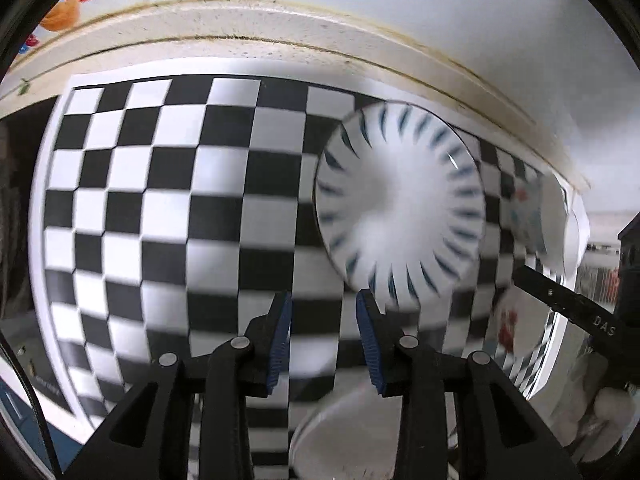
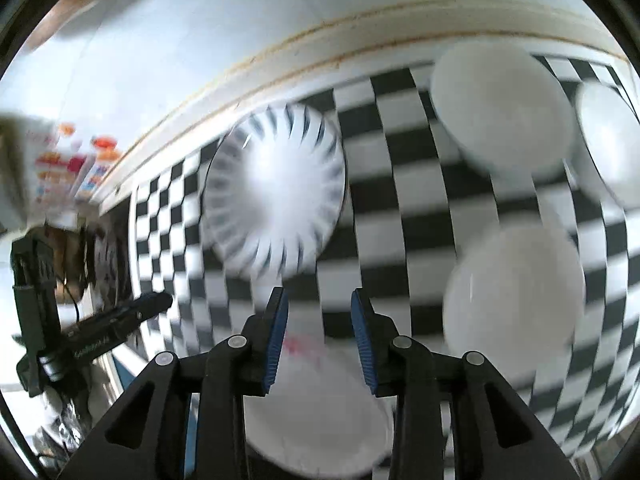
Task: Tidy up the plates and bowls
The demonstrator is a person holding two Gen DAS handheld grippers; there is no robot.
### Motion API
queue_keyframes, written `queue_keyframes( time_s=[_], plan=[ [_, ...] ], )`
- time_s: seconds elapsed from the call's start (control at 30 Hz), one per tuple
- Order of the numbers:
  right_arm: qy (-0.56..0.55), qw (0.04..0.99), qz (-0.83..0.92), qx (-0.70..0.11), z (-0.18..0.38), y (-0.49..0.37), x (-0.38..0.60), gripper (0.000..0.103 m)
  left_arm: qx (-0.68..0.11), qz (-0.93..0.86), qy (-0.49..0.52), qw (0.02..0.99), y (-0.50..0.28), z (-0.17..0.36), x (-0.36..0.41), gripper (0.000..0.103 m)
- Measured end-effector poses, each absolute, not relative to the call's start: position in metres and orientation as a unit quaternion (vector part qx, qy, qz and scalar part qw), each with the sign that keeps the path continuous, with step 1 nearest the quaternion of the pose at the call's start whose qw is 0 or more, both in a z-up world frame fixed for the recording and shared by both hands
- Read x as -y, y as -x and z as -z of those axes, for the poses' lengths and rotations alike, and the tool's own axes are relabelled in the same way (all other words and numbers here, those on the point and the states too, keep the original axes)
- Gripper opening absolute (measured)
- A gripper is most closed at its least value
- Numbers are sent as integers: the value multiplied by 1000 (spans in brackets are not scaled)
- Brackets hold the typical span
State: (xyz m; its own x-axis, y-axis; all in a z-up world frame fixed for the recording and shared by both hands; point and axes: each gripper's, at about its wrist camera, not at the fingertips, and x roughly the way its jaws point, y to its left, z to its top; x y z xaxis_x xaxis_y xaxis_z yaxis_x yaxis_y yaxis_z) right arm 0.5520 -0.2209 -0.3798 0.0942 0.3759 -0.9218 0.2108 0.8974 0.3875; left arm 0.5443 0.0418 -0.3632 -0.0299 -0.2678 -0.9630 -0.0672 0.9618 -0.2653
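A white plate with dark blue radial strokes (image 1: 400,208) lies on a black-and-white checkered mat (image 1: 160,208); it also shows in the right wrist view (image 2: 276,196). My left gripper (image 1: 324,304) is open and empty, just in front of this plate's near edge. A clear glass dish (image 1: 344,436) sits below it. My right gripper (image 2: 318,300) is open and empty above a white dish with a red mark (image 2: 316,412). Three plain white plates or bowls lie to the right (image 2: 504,112), (image 2: 516,296), (image 2: 612,140). Both views are motion-blurred.
A cream ledge and white wall (image 1: 280,24) border the mat's far side. White dishes with red patterns (image 1: 532,216), (image 1: 516,328) sit at the mat's right edge in the left view. The other gripper shows as a black bar (image 1: 572,304), (image 2: 116,320). Colourful items (image 2: 76,160) stand far left.
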Motion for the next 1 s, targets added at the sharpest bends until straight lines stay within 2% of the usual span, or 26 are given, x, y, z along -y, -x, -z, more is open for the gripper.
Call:
queue_keyframes(
  time_s=[0.37,0.4,0.43,0.47,0.53,0.57,0.7,1.0],
  plan=[
    [-200,681,-30,-704,450,-631,223,35,-730,76,111,670,-598,420,-24,30],
    [-200,679,-30,-706,454,-633,223,35,-729,76,105,672,-600,421,-22,27],
    [-201,678,-29,-706,458,-635,224,34,-729,80,99,673,-600,422,-18,19],
    [-201,678,-30,-706,461,-637,225,33,-729,78,89,674,-600,422,-16,19],
    [-211,677,-46,-704,463,-639,224,15,-725,74,69,681,-601,422,-10,19],
    [-211,677,-49,-703,462,-639,223,12,-724,73,63,683,-601,422,-8,19],
    [-170,692,-46,-700,457,-638,215,13,-722,66,54,687,-593,418,-5,19],
    [-179,695,-74,-693,428,-610,217,10,-698,67,59,711,-553,370,-4,19]
  ],
)
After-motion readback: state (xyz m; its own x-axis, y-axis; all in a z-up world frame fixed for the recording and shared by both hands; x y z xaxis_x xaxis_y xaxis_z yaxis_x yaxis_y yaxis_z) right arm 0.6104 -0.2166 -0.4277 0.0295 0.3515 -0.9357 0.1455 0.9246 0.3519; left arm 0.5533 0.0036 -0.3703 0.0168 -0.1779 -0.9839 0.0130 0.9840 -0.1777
